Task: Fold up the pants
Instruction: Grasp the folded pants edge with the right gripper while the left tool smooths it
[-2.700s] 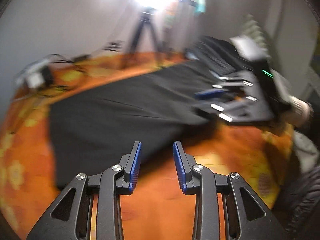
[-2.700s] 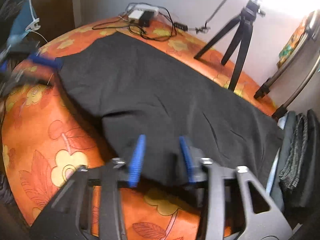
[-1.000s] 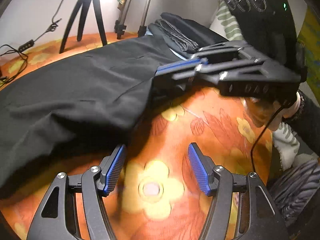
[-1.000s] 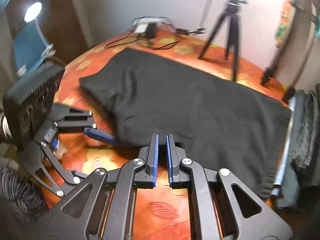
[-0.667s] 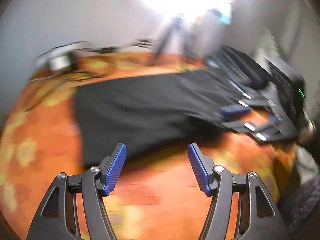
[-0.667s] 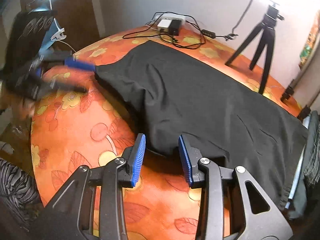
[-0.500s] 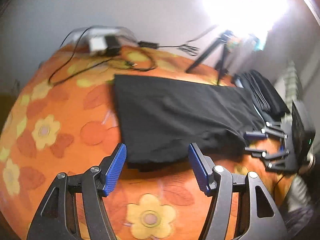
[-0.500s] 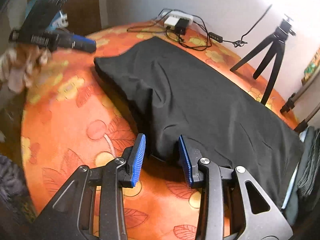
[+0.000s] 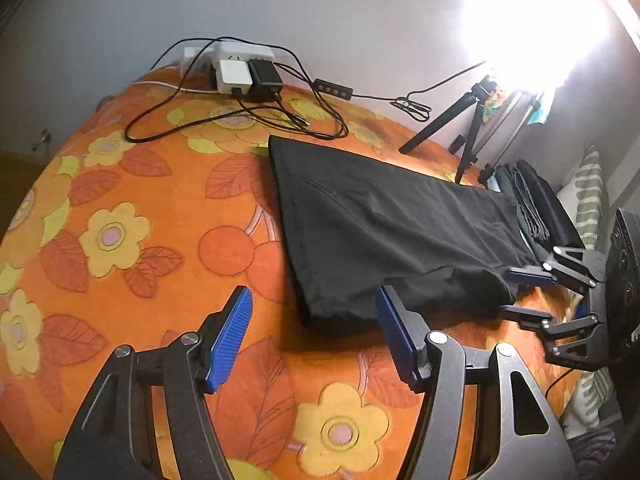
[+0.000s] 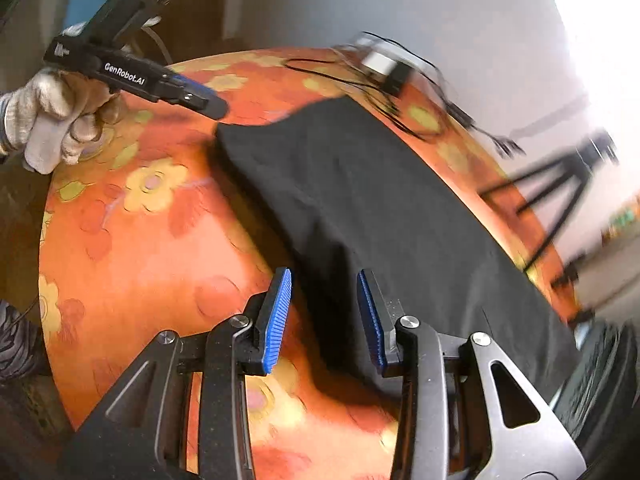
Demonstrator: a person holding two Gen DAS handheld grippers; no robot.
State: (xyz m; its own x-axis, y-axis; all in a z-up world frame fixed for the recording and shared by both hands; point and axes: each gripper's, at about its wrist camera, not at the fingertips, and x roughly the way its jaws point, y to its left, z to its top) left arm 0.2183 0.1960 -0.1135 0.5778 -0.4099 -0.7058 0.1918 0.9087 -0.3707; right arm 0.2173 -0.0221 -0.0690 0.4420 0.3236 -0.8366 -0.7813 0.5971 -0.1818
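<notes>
Black pants (image 9: 384, 232) lie flat and long on an orange flowered cloth (image 9: 132, 240). My left gripper (image 9: 312, 336) is open, just short of the pants' near left corner, with nothing between its pads. In the same view my right gripper (image 9: 532, 292) sits at the pants' near right corner, jaws apart. The right wrist view has my right gripper (image 10: 324, 312) open over the near edge of the pants (image 10: 380, 208); cloth lies below the gap and the pads do not press it. A gloved hand (image 10: 56, 120) holds my left gripper (image 10: 196, 100) by the far corner.
A white power strip with chargers and black cables (image 9: 244, 72) lies on the cloth behind the pants. A small tripod (image 9: 468, 120) stands at the back right. A pile of dark folded clothes (image 9: 536, 204) and a striped pillow (image 9: 588, 200) border the right end.
My right gripper went from shut to open and stays at the pants' near edge. My left gripper swung away from the right one to the other end of the pants.
</notes>
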